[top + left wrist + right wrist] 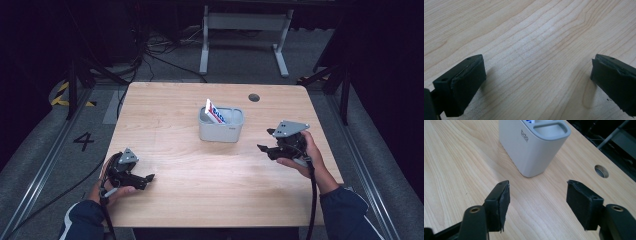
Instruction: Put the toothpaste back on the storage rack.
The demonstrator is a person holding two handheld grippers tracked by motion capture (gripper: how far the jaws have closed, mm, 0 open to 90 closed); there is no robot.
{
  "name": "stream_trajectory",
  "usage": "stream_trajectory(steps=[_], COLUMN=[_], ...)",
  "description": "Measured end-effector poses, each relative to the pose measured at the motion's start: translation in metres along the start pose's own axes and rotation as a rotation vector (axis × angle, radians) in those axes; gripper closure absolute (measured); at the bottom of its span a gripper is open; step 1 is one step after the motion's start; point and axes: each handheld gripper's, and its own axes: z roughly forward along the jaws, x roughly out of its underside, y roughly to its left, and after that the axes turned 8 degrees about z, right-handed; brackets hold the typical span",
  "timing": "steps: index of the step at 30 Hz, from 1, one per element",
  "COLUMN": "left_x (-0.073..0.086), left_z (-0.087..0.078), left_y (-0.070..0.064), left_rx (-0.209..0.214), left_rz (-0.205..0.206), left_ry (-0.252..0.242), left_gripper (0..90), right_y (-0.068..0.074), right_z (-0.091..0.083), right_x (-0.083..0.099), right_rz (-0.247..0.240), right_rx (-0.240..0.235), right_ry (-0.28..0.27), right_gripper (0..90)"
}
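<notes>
Card [215, 112] already stood tilted in holder [221, 131], desk [210, 195] centre. Both tongs spread, empty: left tongs [148, 177] near front-left corner, right tongs [261, 148] beside holder. Placement looked done; little left.

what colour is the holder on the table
Light grey holder, seen best in the right gripper view.

A pale wooden table [165, 107] (round cable hole [254, 97] near its far edge) stands on grey floor [45, 135].
</notes>
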Motion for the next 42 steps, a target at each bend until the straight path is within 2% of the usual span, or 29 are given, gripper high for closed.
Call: stream_trajectory(steps=[5, 12, 20, 22, 29, 32, 36, 37, 40, 42], left_x=[0.0, 0.0, 0.0, 0.0, 0.0, 0.0, 0.0, 0.0, 0.0, 0.0], left_z=[0.0, 0.0, 0.0, 0.0, 0.0, 0.0, 0.0, 0.0, 0.0, 0.0], left_y=[0.0, 0.0, 0.0, 0.0, 0.0, 0.0, 0.0, 0.0, 0.0, 0.0], left_rx=[0.0, 0.0, 0.0, 0.0, 0.001, 0.002, 0.0, 0.001, 0.0, 0.0], left_rz=[0.001, 0.002, -0.001, 0.001, 0.004, -0.002, 0.001, -0.002, -0.002, -0.002], left_ry=[0.0, 0.001, 0.0, 0.001, 0.001, -0.001, 0.0, -0.001, 0.001, 0.001], left_gripper=[0.3, 0.3, 0.3, 0.3, 0.4, 0.3, 0.3, 0.3, 0.3, 0.3], right_y=[0.001, 0.001, -0.004, -0.006, -0.01, -0.01, -0.011, -0.012, -0.014, -0.016], right_z=[-0.001, -0.002, -0.006, -0.009, -0.012, -0.014, -0.017, -0.019, -0.021, -0.025], right_x=[0.013, 0.033, 0.055, 0.067, 0.095, 0.101, 0.115, 0.122, 0.132, 0.142], right_rz=[0.011, 0.044, 0.085, 0.102, 0.151, 0.157, 0.189, 0.218, 0.233, 0.286], right_rx=[0.014, 0.069, 0.083, 0.099, 0.109, 0.117, 0.133, 0.134, 0.143, 0.123], right_ry=[0.013, 0.036, 0.054, 0.062, 0.099, 0.105, 0.119, 0.119, 0.125, 0.119], right_gripper=[32.1, 27.2, 25.3, 24.4, 23.0, 22.7, 22.4, 22.4, 22.3, 21.9])
